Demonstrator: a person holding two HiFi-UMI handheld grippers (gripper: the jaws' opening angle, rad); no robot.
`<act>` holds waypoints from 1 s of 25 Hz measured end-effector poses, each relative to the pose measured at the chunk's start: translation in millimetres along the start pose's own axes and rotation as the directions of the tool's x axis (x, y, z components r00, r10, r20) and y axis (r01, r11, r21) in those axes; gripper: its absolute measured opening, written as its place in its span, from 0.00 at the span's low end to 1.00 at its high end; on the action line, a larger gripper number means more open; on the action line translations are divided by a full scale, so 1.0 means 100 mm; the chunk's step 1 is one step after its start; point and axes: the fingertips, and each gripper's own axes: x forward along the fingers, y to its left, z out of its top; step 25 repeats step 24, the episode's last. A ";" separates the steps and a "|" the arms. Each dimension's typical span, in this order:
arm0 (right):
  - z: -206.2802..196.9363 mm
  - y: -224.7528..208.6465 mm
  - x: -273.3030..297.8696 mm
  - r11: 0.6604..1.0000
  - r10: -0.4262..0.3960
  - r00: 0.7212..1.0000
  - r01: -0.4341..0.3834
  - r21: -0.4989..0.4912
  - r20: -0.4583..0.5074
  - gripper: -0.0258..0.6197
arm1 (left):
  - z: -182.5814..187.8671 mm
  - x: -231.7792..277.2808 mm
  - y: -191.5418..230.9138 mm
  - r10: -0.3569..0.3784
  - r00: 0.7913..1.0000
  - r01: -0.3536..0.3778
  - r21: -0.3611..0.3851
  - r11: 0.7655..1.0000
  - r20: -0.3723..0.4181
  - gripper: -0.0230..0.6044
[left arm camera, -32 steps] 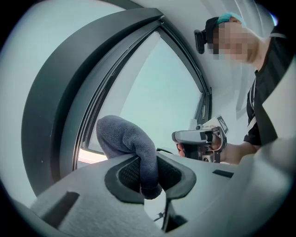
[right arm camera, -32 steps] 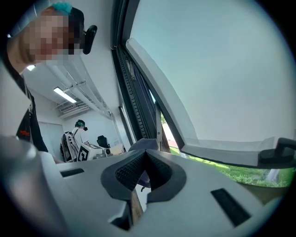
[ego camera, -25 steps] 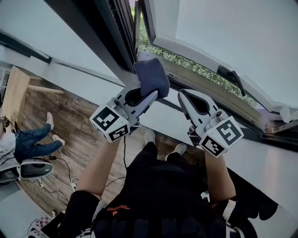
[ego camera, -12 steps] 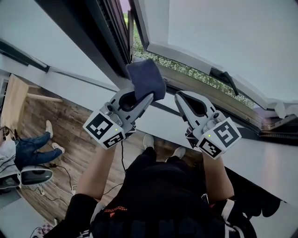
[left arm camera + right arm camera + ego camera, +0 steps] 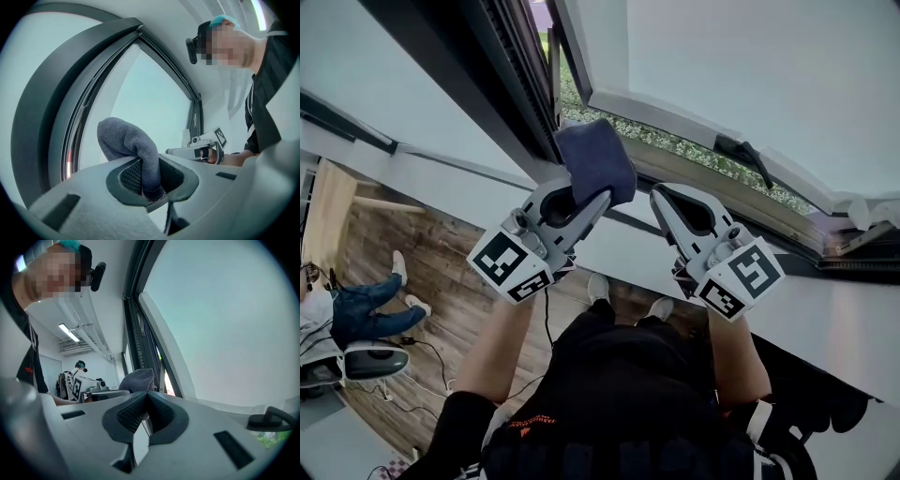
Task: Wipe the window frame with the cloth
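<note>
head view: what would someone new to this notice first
The dark blue cloth stands out, bunched in the shut left gripper and held up close to the dark window frame at top centre. Beside it, the right gripper is shut and empty, below the open white window sash.

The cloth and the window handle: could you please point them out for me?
cloth (image 5: 595,159), head view, middle of the bunched fabric.
window handle (image 5: 748,157), head view, middle of the dark lever.
</note>
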 end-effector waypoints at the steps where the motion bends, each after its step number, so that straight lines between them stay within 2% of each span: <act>1: 0.00 0.00 0.00 1.000 -0.001 1.000 0.001 0.000 -0.001 0.04 | 0.00 0.00 0.00 -0.002 1.000 0.002 -0.001 1.000 0.000 0.13; 25: 0.00 0.00 -0.04 1.000 0.000 1.000 0.000 0.007 0.004 0.04 | 0.03 0.04 -0.03 -0.012 1.000 0.012 -0.002 1.000 0.000 0.13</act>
